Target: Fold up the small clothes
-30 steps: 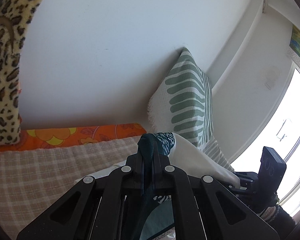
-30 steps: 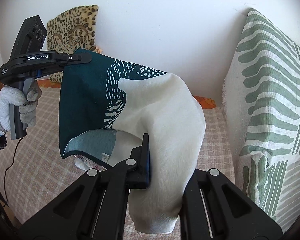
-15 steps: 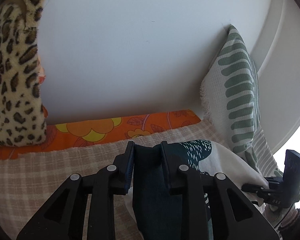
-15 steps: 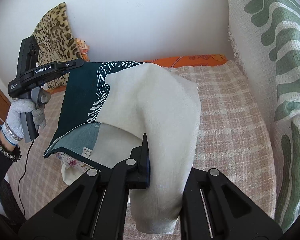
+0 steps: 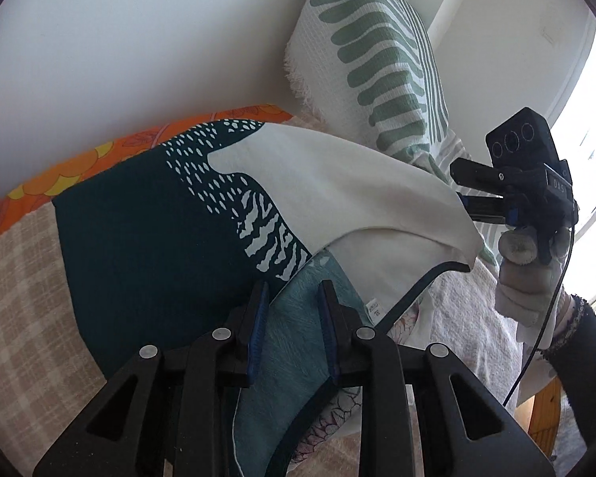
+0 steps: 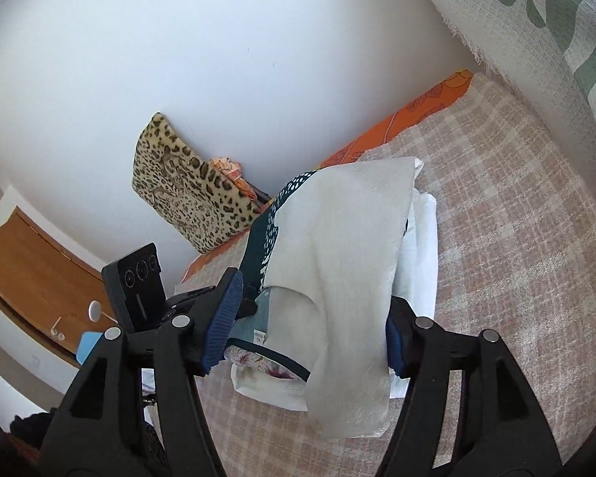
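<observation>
A dark teal and cream garment [image 5: 151,238] with a white dash print lies draped over a small pile of folded clothes on the bed. My left gripper [image 5: 292,306] hovers at its near edge. The jaws stand a little apart and the pale teal inner side passes loosely between them. In the right wrist view the cream half [image 6: 337,238] hangs between the fingers of my right gripper [image 6: 314,306]. Its jaws are opening wide and the pads are off the cloth. A gloved hand [image 5: 524,278] holds that right gripper [image 5: 459,187] at the garment's cream corner.
Under the garment lie a white folded piece [image 6: 421,238] and a floral one [image 6: 258,361]. The beige checked bed cover [image 6: 516,238] stretches to the right. A green leaf cushion [image 5: 377,59] and a leopard cushion [image 6: 186,198] lean on the wall. Wooden furniture [image 6: 31,262] stands at the left.
Both grippers came down and laid the hanging garment onto the pile. The left jaws parted slightly, then the right jaws spread wide and let go of the cream edge.
</observation>
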### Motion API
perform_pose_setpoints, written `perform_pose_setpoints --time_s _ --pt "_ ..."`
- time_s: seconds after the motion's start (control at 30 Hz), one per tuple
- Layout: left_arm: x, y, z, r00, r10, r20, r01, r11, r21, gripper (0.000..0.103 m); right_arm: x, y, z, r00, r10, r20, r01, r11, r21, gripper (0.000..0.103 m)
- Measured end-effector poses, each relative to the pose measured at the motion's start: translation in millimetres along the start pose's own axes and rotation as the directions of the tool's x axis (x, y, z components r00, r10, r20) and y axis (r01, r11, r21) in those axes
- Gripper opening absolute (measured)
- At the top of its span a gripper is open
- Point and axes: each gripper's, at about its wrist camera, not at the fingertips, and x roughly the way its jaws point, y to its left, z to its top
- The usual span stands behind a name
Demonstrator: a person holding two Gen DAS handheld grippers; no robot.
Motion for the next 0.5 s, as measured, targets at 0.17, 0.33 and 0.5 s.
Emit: perform_pose_setpoints --time_s 0.17,0.33,0.5 --pt "12.6 2.0 -15.2 1.0 -0.021 -0.005 0.021 1.0 0.008 0.023 -11.5 -9.4 10.7 0.998 -0.042 0.04 0.042 0.999 -0.004 0.066" --pt "14.5 0.9 -14.8 1.0 -0.017 0.0 0.017 1.0 0.01 0.023 13.3 -42.8 39.7 0.992 -0.109 0.067 0.099 0.985 0.145 0.066" --pt "9.6 1.5 -17.0 0.999 -0.035 0.005 0.035 0.999 0.004 0.023 52.7 -52.6 56.8 0.991 -0.131 0.027 0.124 0.977 0.172 0.054"
